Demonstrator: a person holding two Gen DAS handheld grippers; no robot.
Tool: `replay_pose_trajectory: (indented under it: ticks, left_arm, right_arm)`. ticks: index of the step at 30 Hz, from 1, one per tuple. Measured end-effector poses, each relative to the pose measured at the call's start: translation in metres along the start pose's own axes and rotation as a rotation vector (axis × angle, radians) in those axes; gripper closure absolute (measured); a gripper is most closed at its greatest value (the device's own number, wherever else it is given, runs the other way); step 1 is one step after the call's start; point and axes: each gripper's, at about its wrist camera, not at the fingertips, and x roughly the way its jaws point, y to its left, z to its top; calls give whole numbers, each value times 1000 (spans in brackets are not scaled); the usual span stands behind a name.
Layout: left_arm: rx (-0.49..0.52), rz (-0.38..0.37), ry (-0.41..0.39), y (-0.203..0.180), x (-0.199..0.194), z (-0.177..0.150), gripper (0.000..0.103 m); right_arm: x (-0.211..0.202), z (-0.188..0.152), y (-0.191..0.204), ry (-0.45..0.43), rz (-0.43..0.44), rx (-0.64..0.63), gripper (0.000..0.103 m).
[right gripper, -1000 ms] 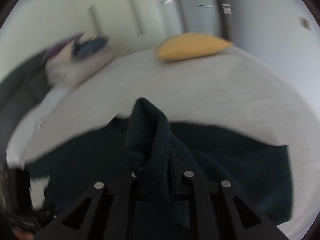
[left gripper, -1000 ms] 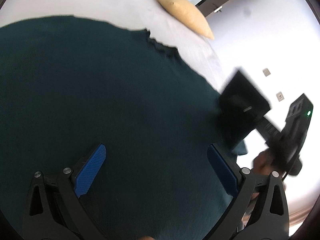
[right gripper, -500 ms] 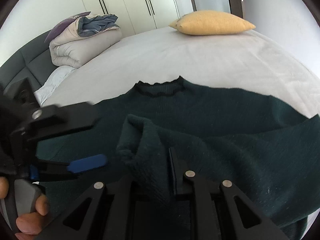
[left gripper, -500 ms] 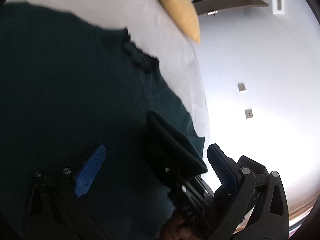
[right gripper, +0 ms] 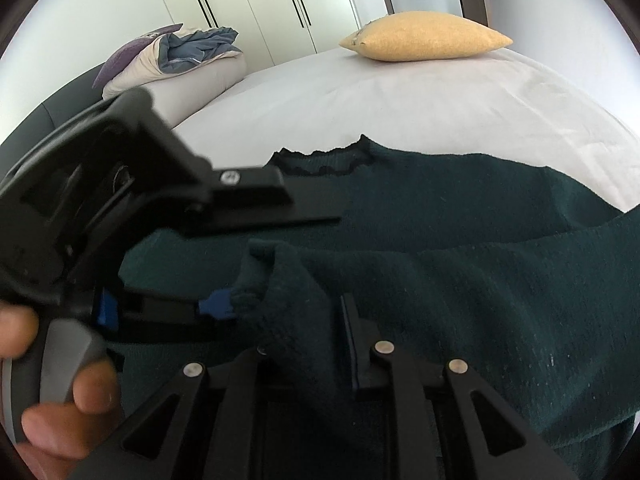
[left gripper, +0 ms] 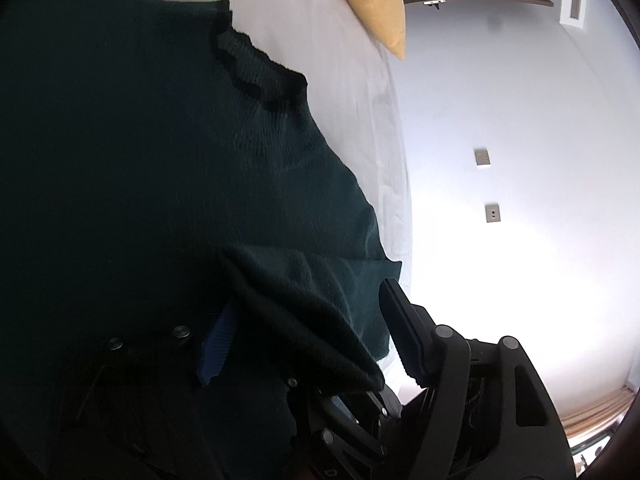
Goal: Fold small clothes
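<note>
Below the collar (right gripper: 324,160), the sleeve (right gripper: 480,280) lies crosswise over the sweater; the right gripper (right gripper: 304,320) pinches its cuff between the left gripper's (left gripper: 308,328) parted fingers.

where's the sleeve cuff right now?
Pinched in the right gripper, low centre of the right wrist view: sleeve cuff lies over the sweater body, the left gripper closing around it.
</note>
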Motion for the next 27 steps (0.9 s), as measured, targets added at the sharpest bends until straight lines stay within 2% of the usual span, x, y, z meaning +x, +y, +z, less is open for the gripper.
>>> replay_pose_trajectory:
  ticks: [2, 4, 6, 10, 13, 14, 15, 17, 21, 24, 27]
  left_arm:
    - [4, 16, 8, -1, -7, 0, 51]
    - [15, 35, 13, 0, -6, 4, 70]
    - [22, 42, 22, 2, -9, 5, 73]
    - [65, 80, 26, 0, -11, 8, 90]
    - [79, 85, 11, 3, -25, 5, 92]
    - [80, 85, 3, 4, -28, 4, 92]
    - [81, 91, -6, 5, -32, 4, 92]
    - [96, 112, -16, 4, -39, 4, 92]
    - [144, 171, -51, 2, -67, 4, 92]
    - [167, 206, -77, 2, -93, 8, 92]
    - [163, 243, -93, 11, -115, 13, 92]
  right_arm:
    - [1, 0, 1, -3, -6, -7, 84]
    - [1, 0, 2, -6, -13, -14, 84]
    - [0, 1, 2, -7, -13, -18, 84]
    - [1, 2, 3, -6, -19, -29, 84]
    - [-1, 2, 3, -2, -25, -17, 83]
    - [-3, 3, 1, 3, -19, 0, 71]
    - [-7, 2, -3, 9, -8, 30, 52]
    - [-23, -6, -17, -16, 23, 114, 36]
    - [-60, -31, -56, -63, 107, 282, 29]
    - [-76, -61, -106, -60, 233, 516, 24]
    - [-80, -77, -144, -105, 359, 704, 25]
